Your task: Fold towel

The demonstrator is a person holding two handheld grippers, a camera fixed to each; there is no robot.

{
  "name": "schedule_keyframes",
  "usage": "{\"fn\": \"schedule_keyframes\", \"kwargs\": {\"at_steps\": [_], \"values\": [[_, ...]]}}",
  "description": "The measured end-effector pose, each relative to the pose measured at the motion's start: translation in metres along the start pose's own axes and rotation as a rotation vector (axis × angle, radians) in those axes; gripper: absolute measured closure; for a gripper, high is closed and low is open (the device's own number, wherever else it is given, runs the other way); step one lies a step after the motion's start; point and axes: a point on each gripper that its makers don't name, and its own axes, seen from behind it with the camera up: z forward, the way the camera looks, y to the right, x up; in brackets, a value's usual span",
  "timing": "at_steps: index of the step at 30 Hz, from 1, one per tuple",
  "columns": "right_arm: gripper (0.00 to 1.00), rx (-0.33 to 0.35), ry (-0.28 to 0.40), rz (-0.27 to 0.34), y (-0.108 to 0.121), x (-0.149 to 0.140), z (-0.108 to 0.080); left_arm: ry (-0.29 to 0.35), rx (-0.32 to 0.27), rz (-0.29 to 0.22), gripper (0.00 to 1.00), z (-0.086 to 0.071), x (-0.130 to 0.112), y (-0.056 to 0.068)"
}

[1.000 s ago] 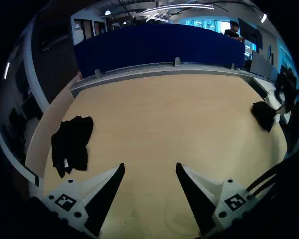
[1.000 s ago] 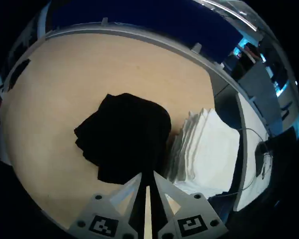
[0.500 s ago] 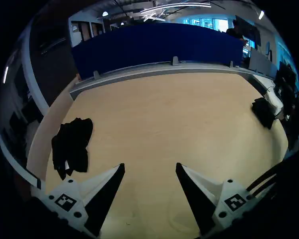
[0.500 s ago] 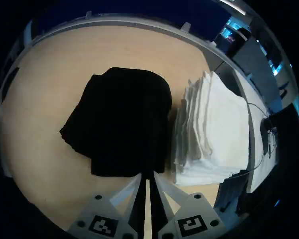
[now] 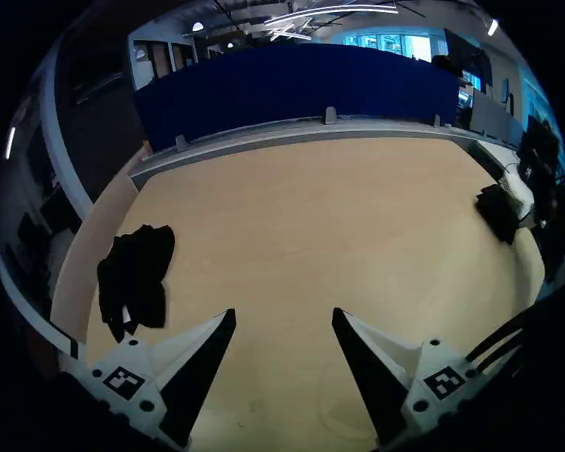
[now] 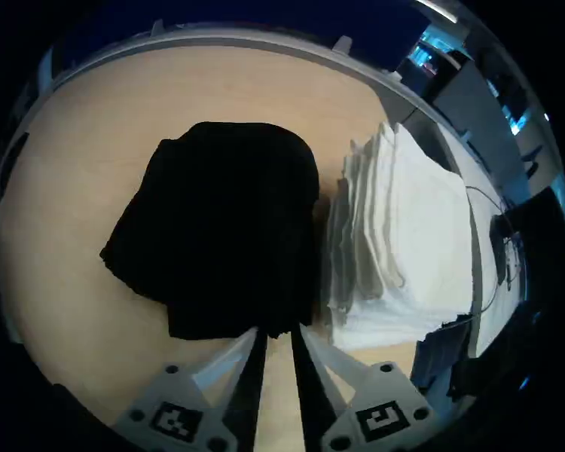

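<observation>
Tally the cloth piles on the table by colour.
Black: 2, the crumpled black cloth and the folded black stack
White: 1, the folded white stack
Total: 3

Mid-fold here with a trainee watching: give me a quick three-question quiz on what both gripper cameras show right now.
1. Multiple choice: in the right gripper view, what lies just beside the folded black towels? A) a white towel stack B) a mug C) a laptop
2. True or false: the left gripper has its fingers shut on the crumpled black cloth.
3. Fill in: everything lies on a ___ table.
Key: 1 A. 2 False: the fingers stand wide apart over bare table, with the cloth off to one side. 3 wooden.
</observation>
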Motion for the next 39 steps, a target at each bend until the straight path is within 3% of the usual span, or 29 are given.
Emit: {"fn": "schedule_keyframes", "kwargs": {"at_steps": [1,5,13,21,33,35,39], "values": [[0.71,0.0,0.005,0.001,0.001,0.001,-0.001,0.0,0.0,-0.001,0.05,0.0,0.0,0.0],[0.43,0.005,0.027,0.001,0.002,0.003,-0.007,-0.002,-0.002,-0.003,0.05,0.001,0.0,0.0],[0.17,0.009,0.058,-0.004,0.003,0.004,-0.02,-0.003,-0.01,0.006,0.05,0.005,0.001,0.004],[0.16,0.011,0.092,-0.004,0.0,0.012,-0.03,0.001,-0.016,0.007,0.05,0.006,0.004,0.007],[0.14,0.069,0.18,0.04,-0.03,0.05,-0.035,0.004,-0.011,0.007,0.05,0.004,0.003,0.002],[0.04,0.078,0.189,0.04,-0.036,0.056,-0.035,0.004,-0.01,0.003,0.05,0.004,0.002,0.0],[0.0,0.094,0.205,0.041,-0.046,0.064,-0.035,0.003,-0.008,-0.003,0.05,0.003,0.001,-0.002]]}}
